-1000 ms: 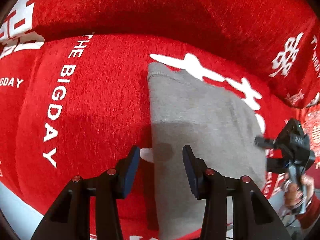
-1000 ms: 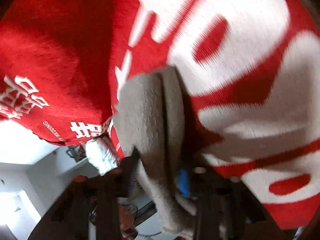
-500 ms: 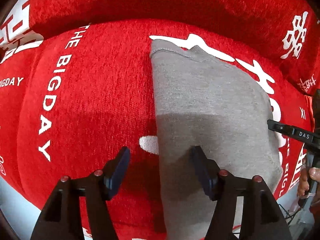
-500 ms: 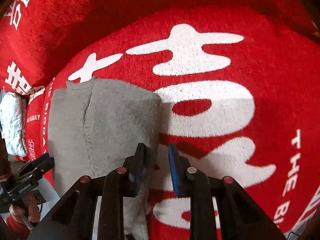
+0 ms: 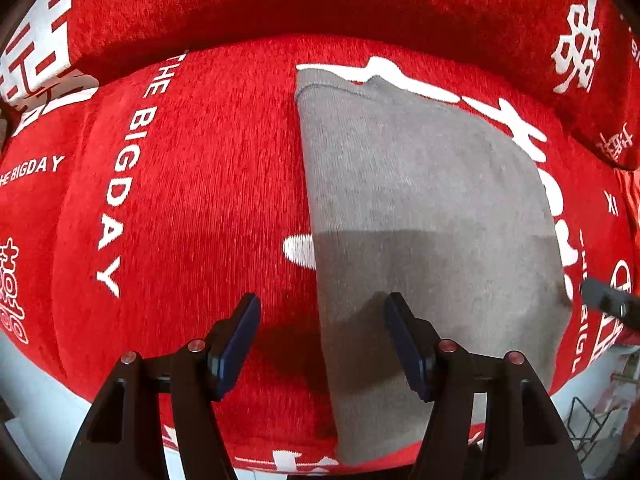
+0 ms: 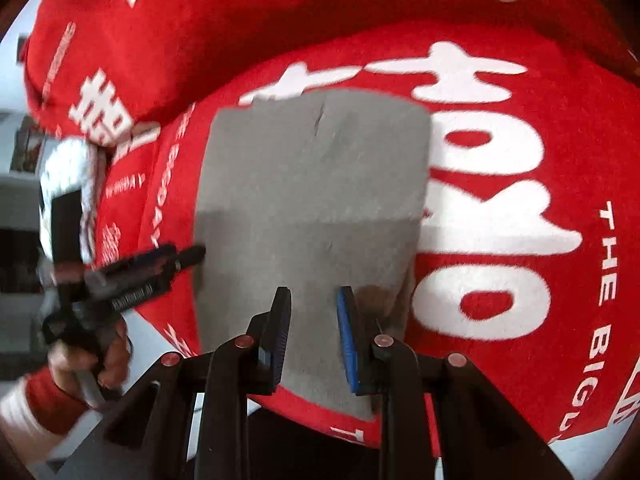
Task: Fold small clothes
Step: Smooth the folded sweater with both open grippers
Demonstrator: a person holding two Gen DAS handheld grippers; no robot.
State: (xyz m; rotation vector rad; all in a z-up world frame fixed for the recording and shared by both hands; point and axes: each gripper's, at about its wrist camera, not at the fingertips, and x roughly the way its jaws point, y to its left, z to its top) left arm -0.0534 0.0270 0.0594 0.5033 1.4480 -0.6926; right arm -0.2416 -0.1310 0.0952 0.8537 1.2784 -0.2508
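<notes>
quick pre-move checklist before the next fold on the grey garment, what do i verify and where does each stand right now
1. Left gripper free of cloth: ok, jaws open, straddling the garment's left edge.
2. Right gripper free of cloth: ok, jaws apart, nothing pinched.
3. Grey garment lying flat: ok, spread on the red cushion with no big wrinkles.
4. Earlier fold aligned: cannot tell, a seam line shows near the far edge but the layers underneath are hidden.
5. Near end supported: not ok, it hangs over the cushion's front edge.
6. Grippers apart from each other: ok, one at each side of the garment.
</notes>
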